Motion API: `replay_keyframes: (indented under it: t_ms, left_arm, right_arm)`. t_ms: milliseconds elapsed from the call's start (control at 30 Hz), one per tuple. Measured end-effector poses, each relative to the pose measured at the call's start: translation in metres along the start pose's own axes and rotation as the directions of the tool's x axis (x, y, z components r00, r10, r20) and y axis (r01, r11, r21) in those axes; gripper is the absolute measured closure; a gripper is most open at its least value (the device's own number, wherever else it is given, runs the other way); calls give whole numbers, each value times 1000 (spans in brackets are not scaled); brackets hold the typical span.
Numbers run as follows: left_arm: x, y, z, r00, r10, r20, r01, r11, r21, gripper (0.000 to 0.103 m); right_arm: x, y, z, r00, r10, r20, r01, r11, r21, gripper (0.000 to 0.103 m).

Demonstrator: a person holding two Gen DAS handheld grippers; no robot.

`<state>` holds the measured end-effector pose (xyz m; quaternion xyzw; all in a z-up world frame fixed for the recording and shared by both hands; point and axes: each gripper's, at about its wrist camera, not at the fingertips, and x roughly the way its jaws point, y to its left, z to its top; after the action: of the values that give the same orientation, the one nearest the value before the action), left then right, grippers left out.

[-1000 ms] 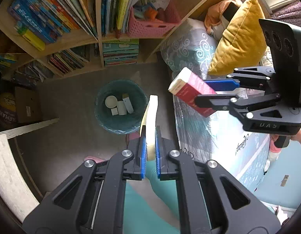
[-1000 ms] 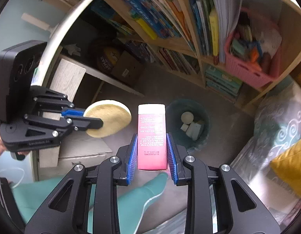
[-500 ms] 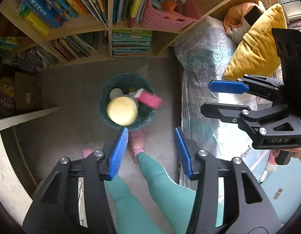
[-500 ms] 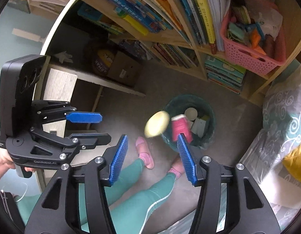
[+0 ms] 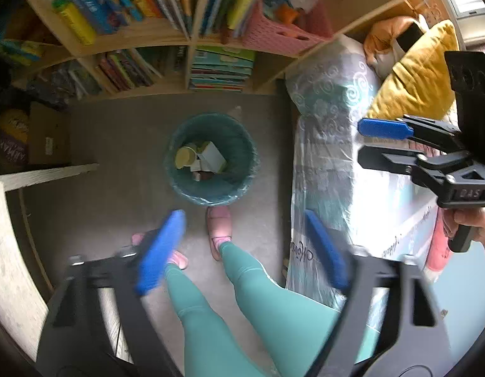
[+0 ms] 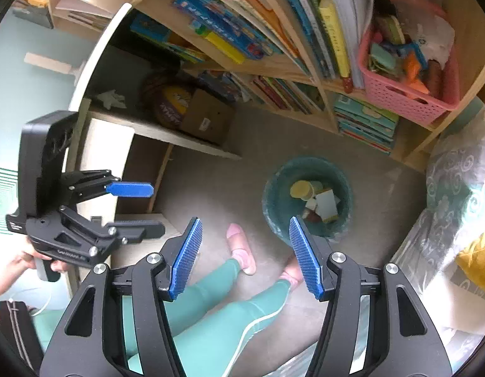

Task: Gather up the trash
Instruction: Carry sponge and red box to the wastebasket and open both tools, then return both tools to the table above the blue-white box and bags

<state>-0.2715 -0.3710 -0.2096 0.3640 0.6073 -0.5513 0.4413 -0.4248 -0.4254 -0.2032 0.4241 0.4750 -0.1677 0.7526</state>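
Note:
A teal trash bin point(image 5: 247, 147) stands on the grey floor below both grippers, and shows too in the right wrist view point(image 6: 274, 194). Inside it lie a round yellow disc point(image 5: 183, 157), white cartons point(image 5: 212, 155) and a reddish piece point(image 5: 204, 176); the right wrist view shows the disc point(image 6: 299, 189) too. My left gripper point(image 5: 242, 220) hangs high above the bin's near side, its jaws opening wide and blurred, with nothing between them. My right gripper point(image 6: 244, 223) is opening too and holds nothing. Each gripper appears in the other's view, the right point(image 5: 362, 143) and the left point(image 6: 145, 209).
A person's legs in teal leggings point(image 5: 211, 308) and pink slippers point(image 5: 219, 223) stand just before the bin. Behind the bin rises a bookshelf point(image 5: 186, 40) holding a pink basket point(image 6: 405, 94). A plastic-wrapped mattress point(image 5: 330, 132) with a yellow pillow point(image 5: 412, 75) lies right; a cardboard box point(image 6: 208, 119) left.
Both grippers have let go. The yellow disc and the pink box fell from the jaws into the bin, and both pairs of jaws have spread wide.

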Motion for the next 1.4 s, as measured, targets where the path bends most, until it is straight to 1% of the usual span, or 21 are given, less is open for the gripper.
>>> replay_keyframes:
  t_ms: [33, 200, 300, 400, 467, 567, 633, 700, 733, 800, 833, 900, 933, 1000, 1033, 1067, 1100, 1233, 1267, 1333, 1400]
  left_arm:
    - [-6, 2, -3, 1000, 10, 24, -10, 1000, -7, 7]
    - [-30, 15, -15, 996, 38, 75, -36, 999, -40, 7]
    - [-45, 31, -23, 995, 44, 89, -37, 996, -85, 7]
    - [-66, 56, -36, 991, 41, 127, -19, 986, -164, 7]
    - [-87, 73, -47, 983, 43, 177, -5, 977, -211, 7]
    - [-122, 97, -66, 964, 80, 252, -10, 963, -269, 7]
    - [-148, 116, -83, 945, 115, 305, -14, 949, -315, 7]
    - [-168, 134, -99, 928, 123, 352, 11, 934, -356, 7]
    - [-183, 149, -114, 913, 141, 383, 25, 918, -396, 7]
    - [-200, 167, -133, 895, 166, 414, 36, 898, -438, 7]
    - [-211, 180, -147, 882, 186, 433, 43, 884, -466, 7]
    - [-229, 202, -170, 859, 243, 450, 33, 851, -524, 7]
    - [-240, 217, -187, 844, 288, 452, 20, 825, -564, 7]
    - [-254, 238, -214, 823, 355, 443, -1, 782, -624, 7]
    - [-262, 254, -233, 811, 397, 429, -12, 746, -666, 7]
    - [-267, 262, -243, 807, 416, 419, -16, 725, -689, 7]
    - [-273, 277, -260, 803, 438, 404, -13, 691, -723, 7]
    - [-292, 319, -306, 779, 491, 390, 23, 599, -800, 7]
    - [-295, 326, -313, 774, 499, 390, 29, 586, -809, 7]
    - [-300, 338, -326, 770, 512, 381, 35, 562, -826, 7]
    - [-302, 347, -335, 770, 513, 379, 43, 551, -833, 7]
  right_arm:
    - [0, 3, 0, 1000, 8, -1, -8, 1000, -6, 35]
    - [-9, 33, 8, 999, 52, 4, -52, 997, -57, 21]
    - [-16, 53, 21, 998, 61, 3, -61, 993, -100, 20]
    - [-22, 78, 39, 997, 74, -5, -74, 986, -152, 19]
    - [-25, 97, 52, 997, 72, -14, -74, 978, -195, 14]
    - [-25, 136, 73, 995, 87, -48, -97, 955, -280, 14]
    - [-22, 171, 88, 994, 88, -63, -105, 926, -362, 14]
    - [-19, 203, 98, 992, 100, -71, -121, 893, -434, 14]
    - [-16, 222, 103, 991, 106, -77, -130, 871, -474, 14]
    - [-7, 257, 111, 991, 97, -90, -130, 830, -542, 14]
    - [-1, 274, 115, 992, 86, -94, -125, 807, -577, 13]
    - [9, 306, 122, 992, 72, -102, -120, 767, -631, 14]
    - [16, 326, 125, 992, 71, -108, -125, 739, -662, 14]
    - [28, 357, 129, 989, 75, -125, -142, 698, -702, 14]
    - [36, 376, 131, 987, 80, -143, -159, 675, -721, 14]
    - [44, 394, 132, 985, 79, -155, -169, 651, -740, 14]
    - [51, 410, 132, 983, 77, -166, -177, 629, -757, 14]
    - [80, 470, 131, 976, 64, -207, -209, 544, -813, 14]
    - [90, 488, 129, 973, 61, -222, -220, 519, -826, 14]
    - [104, 514, 125, 969, 64, -237, -238, 489, -839, 14]
    - [117, 537, 122, 963, 67, -262, -262, 461, -848, 14]
